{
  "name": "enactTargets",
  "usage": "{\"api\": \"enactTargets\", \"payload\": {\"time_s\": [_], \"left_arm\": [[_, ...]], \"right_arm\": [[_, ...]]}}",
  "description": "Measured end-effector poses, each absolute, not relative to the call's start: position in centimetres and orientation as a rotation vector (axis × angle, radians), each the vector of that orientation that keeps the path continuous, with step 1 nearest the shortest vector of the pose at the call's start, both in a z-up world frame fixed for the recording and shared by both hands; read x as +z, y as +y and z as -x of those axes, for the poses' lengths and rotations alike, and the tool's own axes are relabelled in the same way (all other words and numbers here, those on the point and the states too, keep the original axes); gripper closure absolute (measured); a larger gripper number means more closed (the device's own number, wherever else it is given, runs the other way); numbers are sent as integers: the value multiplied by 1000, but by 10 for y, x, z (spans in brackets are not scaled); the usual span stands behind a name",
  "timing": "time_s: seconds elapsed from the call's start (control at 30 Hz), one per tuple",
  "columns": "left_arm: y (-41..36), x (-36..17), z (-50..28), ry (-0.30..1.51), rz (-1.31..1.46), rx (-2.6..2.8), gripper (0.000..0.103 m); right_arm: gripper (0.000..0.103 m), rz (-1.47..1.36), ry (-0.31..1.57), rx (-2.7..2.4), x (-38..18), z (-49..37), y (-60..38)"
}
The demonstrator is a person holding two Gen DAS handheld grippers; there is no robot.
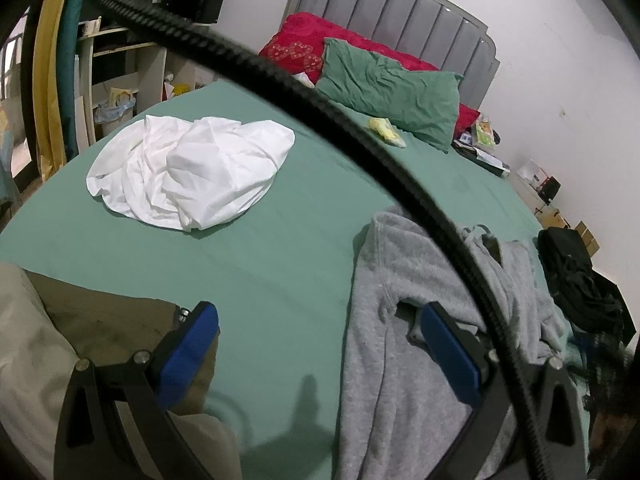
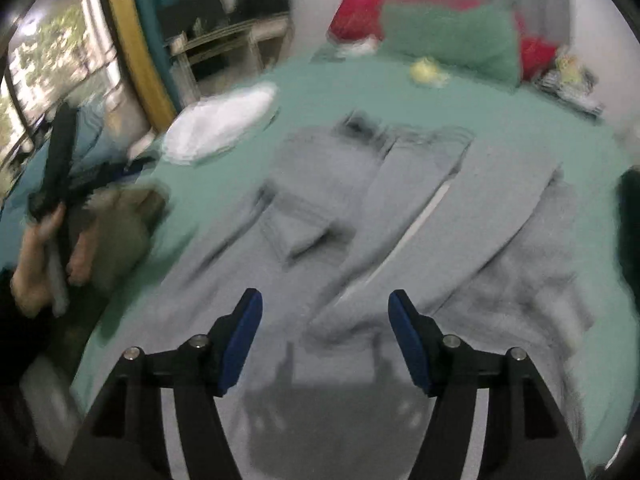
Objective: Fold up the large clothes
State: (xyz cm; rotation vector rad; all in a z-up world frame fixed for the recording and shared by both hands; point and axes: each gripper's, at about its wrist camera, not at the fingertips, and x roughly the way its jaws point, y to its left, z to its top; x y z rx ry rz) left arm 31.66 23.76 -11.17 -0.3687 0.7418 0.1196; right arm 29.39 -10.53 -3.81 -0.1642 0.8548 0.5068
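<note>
While both my grippers hang over the bed with nothing in them, the fold can easily come apart. My right gripper [image 2: 325,340] stands released, jaws apart and empty above the grey hoodie [image 2: 360,216], which lies spread just under and ahead of those jaws, sleeves drawn in across its body. This view is smeared, so I judge that if I drop in at this pace I may snag a loose sleeve and drag the layers askew.

My left gripper [image 1: 316,344] is also wide open, gripping nothing; its right finger [image 1: 448,348] sits over the hoodie's edge, its left finger over a khaki garment [image 1: 120,320] just beside. Closing here could pinch both cloths at once. A black cable [image 1: 320,96] crosses ahead of these jaws and could catch on fabric. Farther off, the white heap [image 1: 188,168] waits, well apart, short of the green pillow [image 1: 392,88].
</note>
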Motion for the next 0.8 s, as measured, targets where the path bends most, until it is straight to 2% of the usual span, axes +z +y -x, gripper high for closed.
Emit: {"api": "enactTargets", "payload": {"time_s": [0.07,0.13,0.23,0.3,0.37,0.63,0.7,0.8], "left_arm": [[235,-114,-317,750,362,113,2],[232,-116,-319,758,350,111,2],[232,-118,-321,764,348,109,2],[231,-117,-323,763,351,107,2],[229,-118,-324,766,342,105,2],[218,-121,-324,777,317,92,2],[215,-121,-322,775,324,82,2],[205,-123,-319,779,298,70,2]], "right_arm": [[39,160,849,427,-48,-320,-112],[39,110,926,317,-71,-351,-130],[40,-159,1007,285,-104,-370,-167],[51,-282,1037,303,-126,-369,-181],[93,-313,1030,317,-136,-361,-185],[95,-216,872,360,-62,-284,-190],[95,-222,913,369,-65,-268,-190],[95,-228,1023,333,-98,-260,-189]]}}
